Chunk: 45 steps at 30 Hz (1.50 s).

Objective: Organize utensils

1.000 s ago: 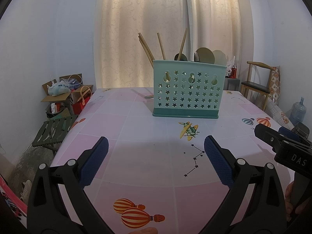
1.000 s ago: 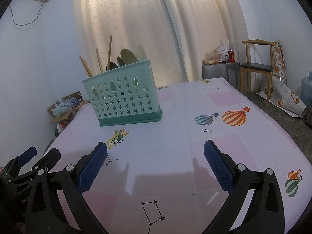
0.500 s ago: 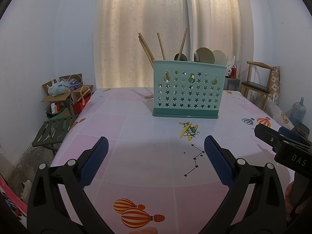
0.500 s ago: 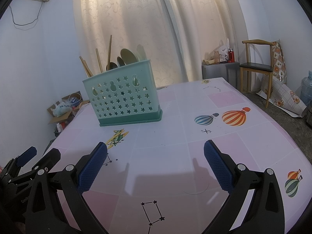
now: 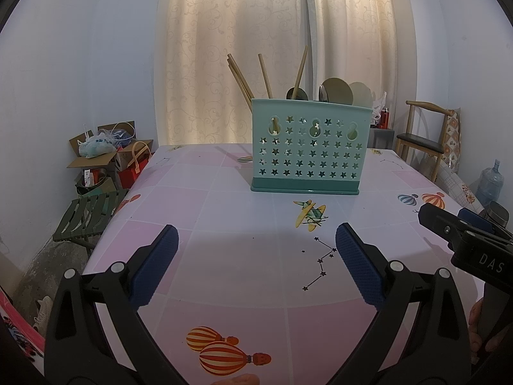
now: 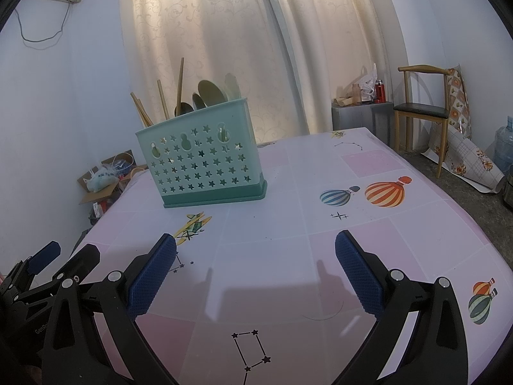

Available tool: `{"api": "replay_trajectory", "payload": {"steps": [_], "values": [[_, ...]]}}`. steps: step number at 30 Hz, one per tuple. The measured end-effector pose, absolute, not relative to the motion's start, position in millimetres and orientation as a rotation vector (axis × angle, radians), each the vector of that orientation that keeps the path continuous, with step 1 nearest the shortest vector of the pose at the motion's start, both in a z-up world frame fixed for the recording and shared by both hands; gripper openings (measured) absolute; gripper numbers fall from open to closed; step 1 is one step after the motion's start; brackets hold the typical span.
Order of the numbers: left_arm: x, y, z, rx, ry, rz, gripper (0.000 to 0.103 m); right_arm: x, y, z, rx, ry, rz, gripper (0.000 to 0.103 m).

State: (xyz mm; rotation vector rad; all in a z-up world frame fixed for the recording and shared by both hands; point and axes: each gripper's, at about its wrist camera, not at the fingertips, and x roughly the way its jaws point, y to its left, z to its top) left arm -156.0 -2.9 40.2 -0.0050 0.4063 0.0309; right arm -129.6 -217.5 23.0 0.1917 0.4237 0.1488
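A teal utensil holder (image 5: 306, 147) with star holes stands upright on the pink table (image 5: 243, 256), also in the right wrist view (image 6: 205, 163). Wooden chopsticks (image 5: 243, 78) stand in its left part and spoons (image 5: 336, 91) in its right part. My left gripper (image 5: 256, 243) is open and empty, low over the table well in front of the holder. My right gripper (image 6: 256, 250) is open and empty, to the right of the left one. The right gripper shows at the right edge of the left wrist view (image 5: 455, 224).
The tablecloth (image 6: 381, 192) has balloon and star prints. A wooden chair (image 6: 423, 109) and a water jug (image 6: 505, 147) stand to the right. Cardboard boxes (image 5: 105, 154) and a folding stool (image 5: 86, 218) stand left of the table. Curtains hang behind.
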Motion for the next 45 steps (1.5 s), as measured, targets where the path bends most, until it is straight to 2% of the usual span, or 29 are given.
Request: {"api": "replay_trajectory", "payload": {"steps": [45], "values": [[-155.9, -2.3, 40.4, -0.005, 0.407, 0.031, 0.095, -129.7, -217.8, 23.3, 0.192, 0.424, 0.149, 0.097]]}}
